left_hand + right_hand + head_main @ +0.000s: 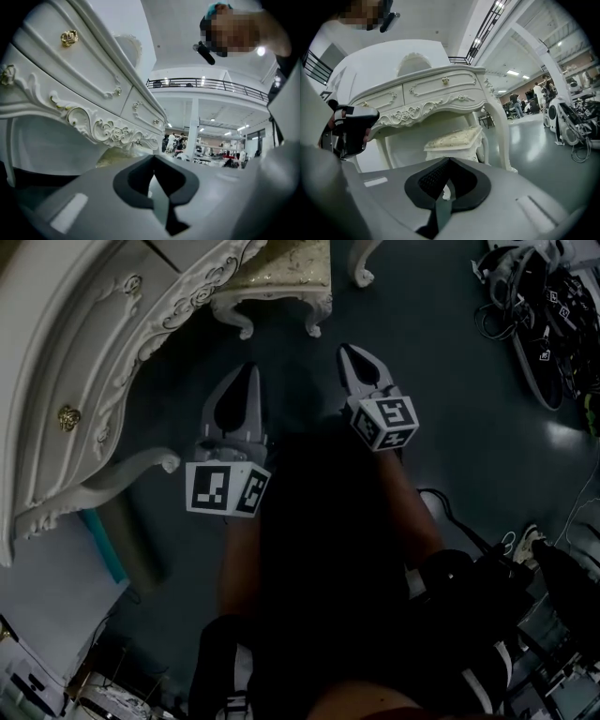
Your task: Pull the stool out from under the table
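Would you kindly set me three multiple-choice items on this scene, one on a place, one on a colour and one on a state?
1. The stool stands: A) under the table; B) on the table; C) tipped over on open floor.
2. The table is: A) black; B) white; C) red.
3. The right gripper is: A) wide open; B) shut on a stool leg; C) shut and empty.
Key: 1 A, it sits between the table's legs; 2 B, its carved front is white; 3 C, its jaws meet with nothing between.
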Motion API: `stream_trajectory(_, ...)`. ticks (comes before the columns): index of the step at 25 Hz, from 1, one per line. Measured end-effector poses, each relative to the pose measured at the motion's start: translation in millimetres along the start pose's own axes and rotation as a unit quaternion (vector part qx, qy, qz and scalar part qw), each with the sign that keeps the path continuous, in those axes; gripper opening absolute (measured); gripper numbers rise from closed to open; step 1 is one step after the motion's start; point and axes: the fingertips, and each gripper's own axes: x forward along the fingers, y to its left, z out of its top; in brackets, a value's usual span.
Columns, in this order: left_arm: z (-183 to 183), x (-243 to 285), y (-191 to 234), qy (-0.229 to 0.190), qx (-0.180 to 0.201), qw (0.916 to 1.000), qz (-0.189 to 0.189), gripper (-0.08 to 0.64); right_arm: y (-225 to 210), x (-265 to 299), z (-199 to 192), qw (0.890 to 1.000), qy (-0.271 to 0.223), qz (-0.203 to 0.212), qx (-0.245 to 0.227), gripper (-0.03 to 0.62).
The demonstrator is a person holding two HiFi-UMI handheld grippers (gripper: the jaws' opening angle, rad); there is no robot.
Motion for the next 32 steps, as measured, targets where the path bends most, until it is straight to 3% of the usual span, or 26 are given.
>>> stream_trajectory(3,-5,3,6,0.001,0.003,1.0,-0.007,0.009,-6,15,-5,1.0,0.0,-0.004,0.0,0.003)
stream_trajectory(5,-8,6,11,0.003,-0.001,0.9999,-0.011,0.009,-10,28,-12,1.0,0.009,-0.002,-0.003,0.099)
stream_trajectory(8,-14,11,22,0.006,-0.004,0.9999,-0.011,0.009,-18,48,-25,1.0,0.02,-0.003,-0.012,0.126)
stream_trajectory(14,-26,21,42,0.017,-0.011,0.9997,-0.012,0.009,-36,87,-47,0.999,0.041,-0.015,-0.015,0.261)
stream_trajectory(23,-39,23,59,0.026,-0.015,0.9992,-0.025,0.009,-63,129,-72,0.998,0.056,-0.031,-0.017,0.31)
stream_trajectory(32,-46,21,68,0.024,-0.02,0.9991,-0.027,0.009,-76,152,-87,0.996,0.068,-0.045,-0.02,0.311)
